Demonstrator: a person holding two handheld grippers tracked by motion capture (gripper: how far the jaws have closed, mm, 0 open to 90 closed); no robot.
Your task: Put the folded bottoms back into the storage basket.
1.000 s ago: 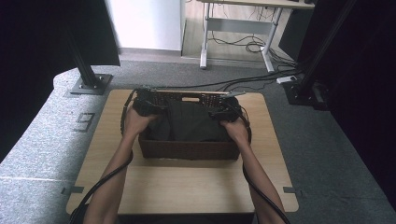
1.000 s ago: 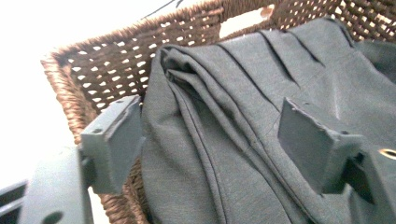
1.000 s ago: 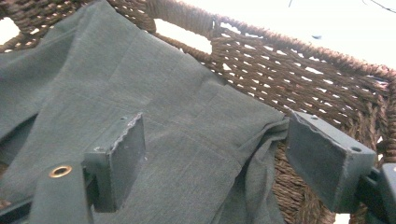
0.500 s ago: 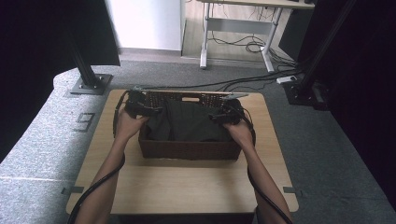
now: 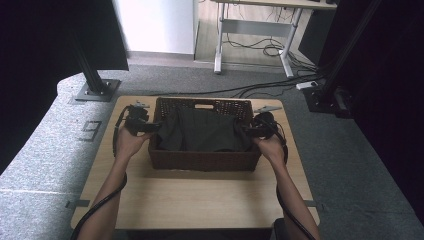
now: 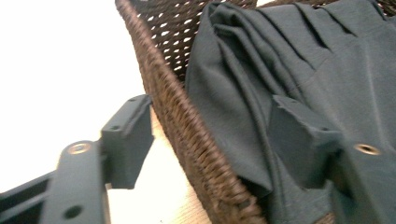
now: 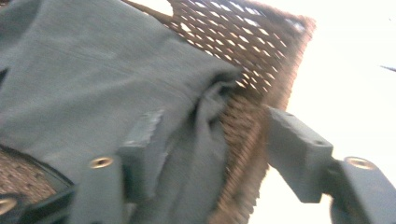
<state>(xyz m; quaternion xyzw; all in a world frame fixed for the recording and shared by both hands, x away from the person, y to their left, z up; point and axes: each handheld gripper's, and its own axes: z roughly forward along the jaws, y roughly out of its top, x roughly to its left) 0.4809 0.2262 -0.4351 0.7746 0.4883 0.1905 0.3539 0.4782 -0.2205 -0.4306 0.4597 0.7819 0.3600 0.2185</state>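
basket (image 5: 202, 161): dark brown, open woven weave | cloth (image 5: 200, 131): plain dark grey-green, no print | table (image 5: 195, 200): pale wood grain | gripper jaws: black | carpet (image 5: 55, 155): speckled grey

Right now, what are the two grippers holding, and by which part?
Each straddles a side wall of the wicker basket: left gripper, right gripper. Jaws have been closing; firm grip cannot be told.
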